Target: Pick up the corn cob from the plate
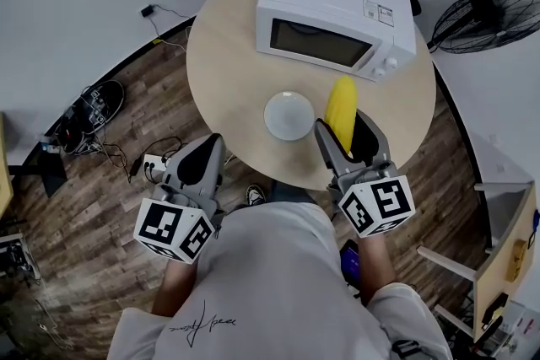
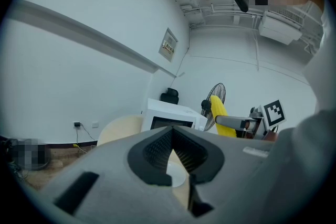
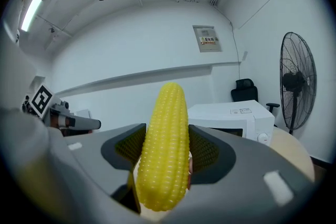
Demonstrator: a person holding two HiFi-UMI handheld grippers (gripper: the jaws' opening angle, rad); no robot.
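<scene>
A yellow corn cob (image 1: 342,110) stands nearly upright between the jaws of my right gripper (image 1: 344,126), lifted off the table just right of the white plate (image 1: 289,115). In the right gripper view the corn cob (image 3: 165,149) fills the gap between both ribbed pads, which press on its sides. The plate holds nothing. My left gripper (image 1: 207,149) hangs at the table's near left edge with its jaws together and nothing in them. The left gripper view shows the corn cob (image 2: 216,113) raised at the right, held by the other gripper.
A white microwave (image 1: 337,13) stands at the back of the round wooden table (image 1: 228,55), close behind the plate. A floor fan (image 1: 489,13) is at the far right. Cables and a power strip (image 1: 156,164) lie on the wooden floor at the left.
</scene>
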